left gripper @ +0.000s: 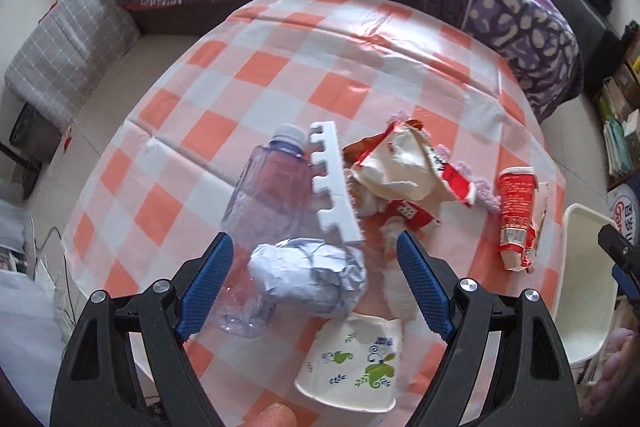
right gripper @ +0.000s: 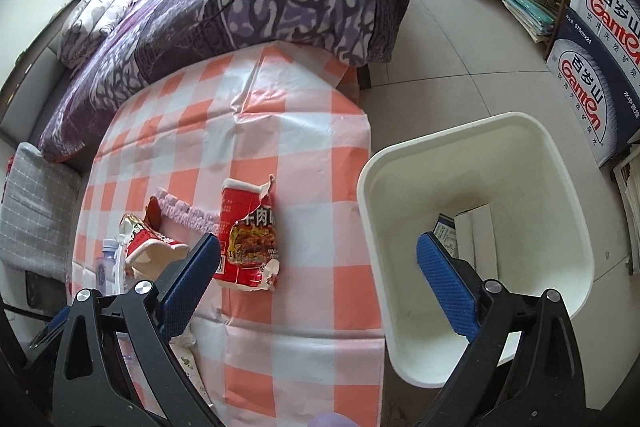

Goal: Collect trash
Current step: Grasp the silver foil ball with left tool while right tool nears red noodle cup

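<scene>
A: Over the desk (left gripper: 280,39), left tool (left gripper: 314,247) pitched steeply down, jaws spread wide, nothing pinched. Crumpled silvery-white paper ball (left gripper: 308,275) sits between the blue ribbed pads (left gripper: 208,287), no contact I can confirm.

B: What else is under it?

A: Clear plastic bottle (left gripper: 268,183), lying flat, pale cap, partly under the ball. White foam strip (left gripper: 334,183) with notched edge lies across it. Printed paper cup (left gripper: 352,367) on its side, nearest the camera. Torn red-white cup (left gripper: 404,175), crushed open, on a purple fuzzy cloth (left gripper: 482,187).

B: Right side?

A: Right tool (right gripper: 318,251) also angled down, jaws wide apart, empty. It straddles the desk edge: left pad over the checked plastic cloth, right pad over the white bin (right gripper: 560,163). Bin is smooth, rounded-rectangular, stands on the tile floor just beside the desk, with flat cartons inside.

B: Closest trash to it?

A: Flattened red noodle cup (right gripper: 248,235), ragged torn rim, lying just ahead of the left pad.
</scene>
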The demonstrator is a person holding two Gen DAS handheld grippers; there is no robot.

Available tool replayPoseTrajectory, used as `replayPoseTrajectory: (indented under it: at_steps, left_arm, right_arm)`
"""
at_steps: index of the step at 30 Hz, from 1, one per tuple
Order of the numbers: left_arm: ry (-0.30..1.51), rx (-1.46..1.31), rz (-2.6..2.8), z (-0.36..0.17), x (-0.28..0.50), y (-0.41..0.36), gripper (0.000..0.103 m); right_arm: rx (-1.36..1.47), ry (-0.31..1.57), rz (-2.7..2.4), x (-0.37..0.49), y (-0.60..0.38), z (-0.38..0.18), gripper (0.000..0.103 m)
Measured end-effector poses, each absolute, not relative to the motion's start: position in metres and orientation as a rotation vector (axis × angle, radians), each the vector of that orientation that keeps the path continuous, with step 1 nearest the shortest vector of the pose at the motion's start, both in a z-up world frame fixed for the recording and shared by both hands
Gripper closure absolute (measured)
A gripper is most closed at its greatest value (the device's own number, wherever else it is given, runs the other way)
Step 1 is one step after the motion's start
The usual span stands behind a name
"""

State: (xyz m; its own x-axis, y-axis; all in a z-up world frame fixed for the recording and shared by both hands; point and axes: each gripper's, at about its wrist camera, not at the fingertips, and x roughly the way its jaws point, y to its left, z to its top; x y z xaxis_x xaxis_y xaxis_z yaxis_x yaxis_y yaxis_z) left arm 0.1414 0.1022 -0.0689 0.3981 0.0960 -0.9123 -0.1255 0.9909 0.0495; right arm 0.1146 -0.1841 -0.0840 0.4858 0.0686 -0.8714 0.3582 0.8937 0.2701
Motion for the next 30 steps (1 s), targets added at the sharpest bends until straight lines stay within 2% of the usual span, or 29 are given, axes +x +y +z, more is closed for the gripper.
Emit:
replayPoseTrajectory:
  at_steps: [4, 10, 16, 17, 18, 28, 30]
  left_arm:
    - [1.228, -0.164, 0.135, -0.086, 0.137, 0.129, 0.022]
    - [1.27, -0.291, 0.093, -0.105, 0.139, 0.127, 0.032]
    - [1.252, -0.309, 0.101, -0.117, 0.138, 0.113, 0.048]
    - [1.24, -0.284, 0.096, -0.113, 0.137, 0.111, 0.055]
    - [1.227, -0.258, 0.09, -0.108, 0.136, 0.109, 0.058]
    - [1.118, -0.323, 0.035, -0.063, 0.127, 0.139, 0.06]
    - [1.098, -0.333, 0.052, -0.058, 0.127, 0.145, 0.06]
  right_arm:
    - [0.486, 1.104, -0.173, 0.122, -0.173, -0.096, 0.009]
    - [0.537, 1.151, -0.186, 0.13, -0.165, -0.113, 0.009]
    - [0.565, 1.17, -0.195, 0.139, -0.159, -0.126, 0.009]
    - [0.57, 1.172, -0.193, 0.14, -0.158, -0.128, 0.009]
    - [0.573, 1.176, -0.191, 0.143, -0.157, -0.13, 0.009]
    - [0.521, 1.166, -0.165, 0.165, -0.135, -0.14, 0.009]
    - [0.513, 1.182, -0.161, 0.168, -0.132, -0.144, 0.018]
